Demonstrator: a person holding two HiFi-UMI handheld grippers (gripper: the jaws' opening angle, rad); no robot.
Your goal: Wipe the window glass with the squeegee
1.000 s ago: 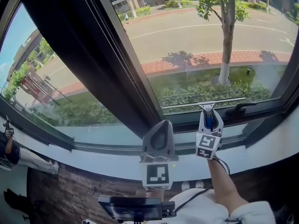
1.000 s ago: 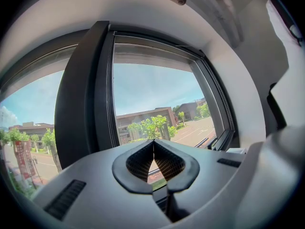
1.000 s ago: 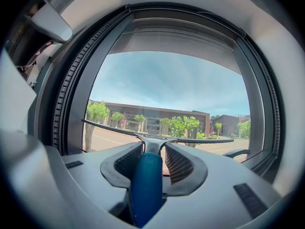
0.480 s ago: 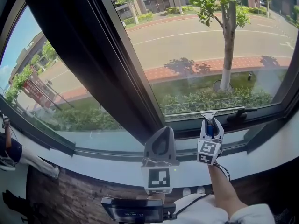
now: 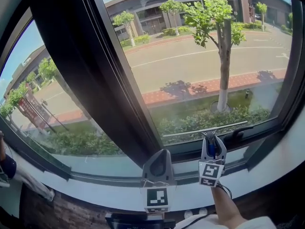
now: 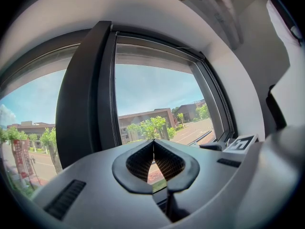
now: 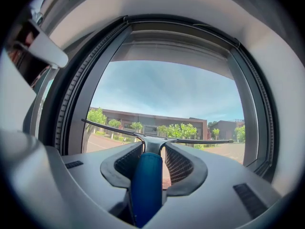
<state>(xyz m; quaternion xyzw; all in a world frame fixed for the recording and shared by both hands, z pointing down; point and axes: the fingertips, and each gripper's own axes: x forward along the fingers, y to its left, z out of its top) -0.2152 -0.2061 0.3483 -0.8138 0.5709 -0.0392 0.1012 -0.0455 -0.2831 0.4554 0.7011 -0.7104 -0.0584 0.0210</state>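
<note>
The squeegee has a blue handle and a long thin blade. My right gripper is shut on the handle and holds the blade level against the window glass near the pane's lower edge. In the right gripper view the blade spans the pane just past the jaws. My left gripper hangs in front of the dark frame post with nothing in it. Its jaws meet at the tips, shut, and point at the glass.
A black window handle sits on the lower frame just right of the blade. A white sill runs below the window. A second pane lies left of the post. White wall closes in on the right side.
The head view has tilted upward, showing more of the pane and street. The squeegee blade stays near the lower edge of the glass. Both grippers keep their hold states.
</note>
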